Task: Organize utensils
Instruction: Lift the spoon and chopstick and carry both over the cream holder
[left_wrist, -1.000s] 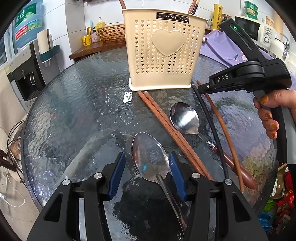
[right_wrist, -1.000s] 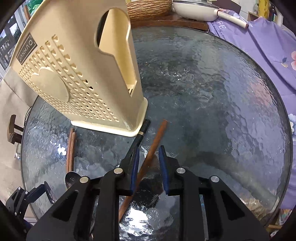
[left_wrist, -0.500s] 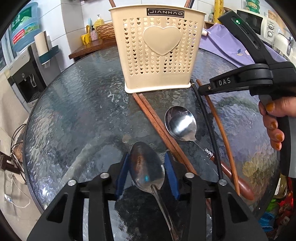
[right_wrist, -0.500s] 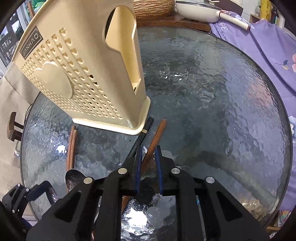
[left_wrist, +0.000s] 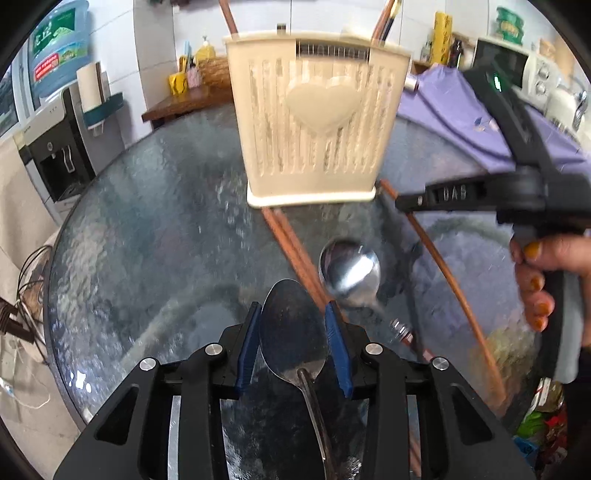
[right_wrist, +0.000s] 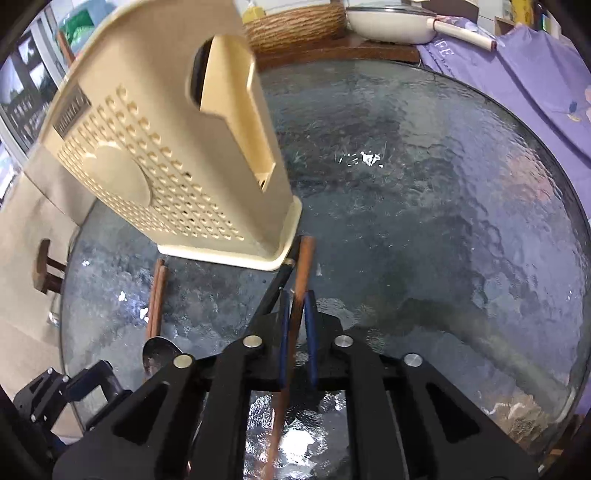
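My left gripper is shut on the bowl of a steel spoon, lifted above the glass table. A second steel spoon lies on the glass beside a pair of brown chopsticks. My right gripper is shut on a brown wooden chopstick; a black chopstick lies just left of it. The right gripper also shows in the left wrist view. The cream utensil holder stands at the back and holds several chopsticks; it also shows in the right wrist view.
A purple cloth hangs beyond the table's right edge. A wicker basket and a white pan sit on a wooden counter behind. A water dispenser stands at the left. The brown chopstick pair lies near the holder's base.
My left gripper closed on the spoon bowl and lifted it. My right gripper closed on the brown chopstick, which now tilts more upright toward the holder.
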